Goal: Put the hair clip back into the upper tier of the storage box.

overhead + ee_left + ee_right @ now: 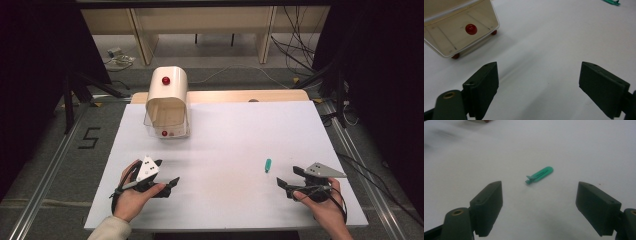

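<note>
A white desk (225, 145) stands on a grey carpeted floor, with wooden furniture legs and loose cables behind it and the number 5 taped on the floor at its left.

A small green plastic clip (268, 165) lies flat on the desk toward the near right. In the right gripper view the clip (539, 175) lies ahead of the jaws and between their lines, apart from both.

The right gripper (290, 187) rests low at the near right edge, held by the person's right hand (322, 202); its jaws are spread wide with nothing between them.

The left gripper (167, 184) sits at the near left in the left hand (135, 197), its jaws likewise spread wide and empty.

Well beyond it, at the far left, stands a cream bread-box-shaped container (167, 102) with a rounded top, a red knob (165, 80) and a clear front. In the left gripper view the container (459, 27) shows small red feet (455, 56).
</note>
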A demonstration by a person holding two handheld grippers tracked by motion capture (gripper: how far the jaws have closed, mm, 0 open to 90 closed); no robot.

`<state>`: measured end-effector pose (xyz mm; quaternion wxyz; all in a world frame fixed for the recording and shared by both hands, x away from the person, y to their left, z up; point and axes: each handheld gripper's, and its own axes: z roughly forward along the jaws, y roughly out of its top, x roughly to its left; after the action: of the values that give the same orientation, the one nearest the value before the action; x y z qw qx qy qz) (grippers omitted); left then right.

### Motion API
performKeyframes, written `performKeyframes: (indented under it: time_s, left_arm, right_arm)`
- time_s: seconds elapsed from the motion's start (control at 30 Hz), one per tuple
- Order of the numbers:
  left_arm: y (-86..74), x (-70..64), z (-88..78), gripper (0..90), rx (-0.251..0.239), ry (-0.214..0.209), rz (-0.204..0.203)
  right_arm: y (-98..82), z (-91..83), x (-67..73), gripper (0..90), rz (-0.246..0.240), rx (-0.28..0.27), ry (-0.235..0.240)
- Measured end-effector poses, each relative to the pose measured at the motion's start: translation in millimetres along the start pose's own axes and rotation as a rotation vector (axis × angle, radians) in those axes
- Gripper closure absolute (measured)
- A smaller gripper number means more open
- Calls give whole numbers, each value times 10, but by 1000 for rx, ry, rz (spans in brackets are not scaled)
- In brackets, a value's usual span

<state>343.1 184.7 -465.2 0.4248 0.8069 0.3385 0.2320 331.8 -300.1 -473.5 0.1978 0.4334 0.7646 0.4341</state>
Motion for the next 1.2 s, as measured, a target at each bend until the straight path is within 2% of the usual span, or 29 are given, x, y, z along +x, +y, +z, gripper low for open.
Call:
performKeyframes:
  time_s: [0.4, 1.0, 1.2]
  left_arm:
    - [-18, 18, 15, 159, 8, 5, -9]
    - [-22, 12, 29, 159, 10, -1, -9]
    - [-23, 12, 31, 159, 11, -2, -10]
  right_arm:
    - [51, 153, 40, 246, 6, 21, -25]
    - [114, 378, 162, 306, -29, 60, -31]
    - [129, 455, 194, 355, -37, 75, -45]
